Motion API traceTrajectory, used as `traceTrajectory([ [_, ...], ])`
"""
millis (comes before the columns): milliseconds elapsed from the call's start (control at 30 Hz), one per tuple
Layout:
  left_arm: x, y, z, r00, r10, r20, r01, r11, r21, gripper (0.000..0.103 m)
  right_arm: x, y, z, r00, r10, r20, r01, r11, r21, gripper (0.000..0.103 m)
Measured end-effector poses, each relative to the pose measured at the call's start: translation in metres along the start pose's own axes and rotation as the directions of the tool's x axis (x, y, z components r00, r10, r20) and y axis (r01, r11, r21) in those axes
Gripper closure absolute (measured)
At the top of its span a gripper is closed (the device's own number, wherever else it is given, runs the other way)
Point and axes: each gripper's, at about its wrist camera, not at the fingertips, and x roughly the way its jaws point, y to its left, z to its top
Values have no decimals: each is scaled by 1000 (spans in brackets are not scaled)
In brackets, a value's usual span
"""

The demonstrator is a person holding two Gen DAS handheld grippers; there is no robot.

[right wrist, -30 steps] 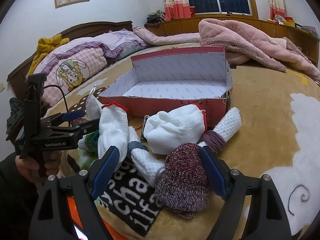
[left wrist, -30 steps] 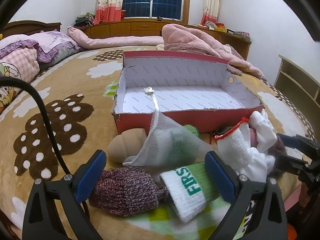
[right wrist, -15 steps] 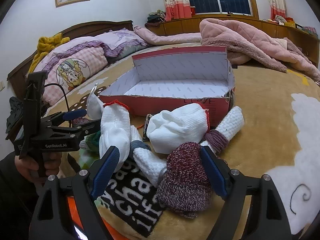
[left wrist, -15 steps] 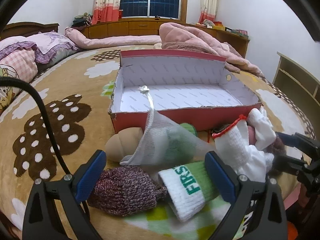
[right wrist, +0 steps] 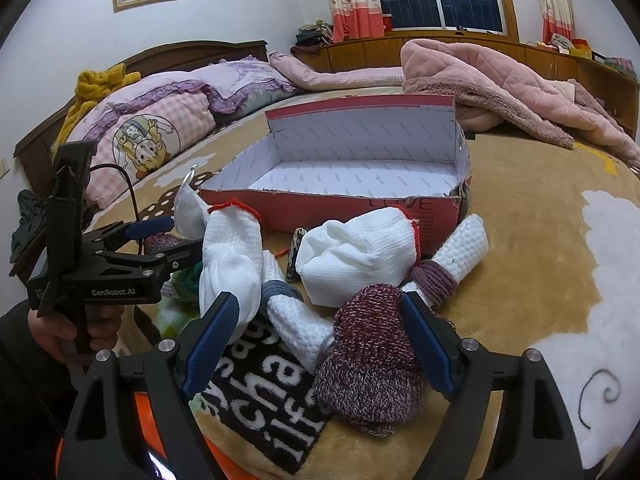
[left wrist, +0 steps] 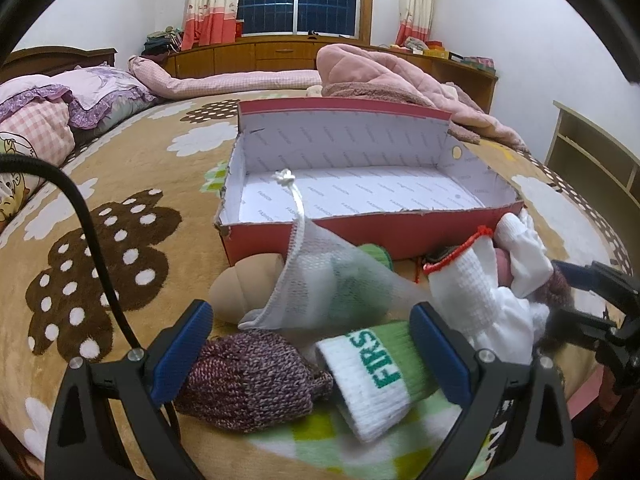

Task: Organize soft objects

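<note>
1. Handling the open red box [left wrist: 360, 236] takes least thought: it is stiff card, empty, and sits on the bed just behind the pile.
2. Your white gloves [right wrist: 356, 256] look light and floppy; pinch them at the bunched middle, not a loose cuff.
3. Your maroon knit piece [right wrist: 372, 364] lies between the right gripper's [right wrist: 320, 344] wide-open jaws, unheld; it squashes, so close well in.
4. Your left gripper [left wrist: 308, 352] is wide open too, gripping nothing, over the green sock [left wrist: 376, 372] and what is probably a mesh pouch [left wrist: 320, 284].
</note>
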Motion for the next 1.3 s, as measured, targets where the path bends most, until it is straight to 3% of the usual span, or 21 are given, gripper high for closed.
traceTrajectory([
  [367,-6,2,-2,1000,-23,11,23,1000,5,2,-3,6,-1,1000,19,6,-19,999,-29,19],
  [567,-13,8,-6,999,-30,10,30,999,16,2,-10,0,2,996,84,26,-85,996,14,19],
  [633,-17,9,-8,999,-37,14,37,999,23,2,-14,1,3,995,95,42,-95,995,10,22],
  [700,-22,10,-8,999,-37,21,36,999,33,2,-18,4,5,994,85,62,-84,996,-10,31],
  [800,-32,14,-12,998,-51,30,50,998,34,2,-21,10,8,996,29,84,-24,998,-52,48],
  [867,-39,19,-15,997,-64,34,63,998,29,2,-21,12,10,996,2,92,5,997,-71,50],
  [1067,-55,35,-18,993,-97,64,98,995,-8,16,-19,7,20,994,-46,102,52,997,-57,50],
  [1200,-59,44,-15,990,-113,87,118,992,-48,35,-17,-5,24,993,-62,98,63,998,-9,49],
  [1300,-56,46,-11,988,-126,87,131,990,-60,38,-10,-9,26,994,-86,69,86,996,-5,41],
])
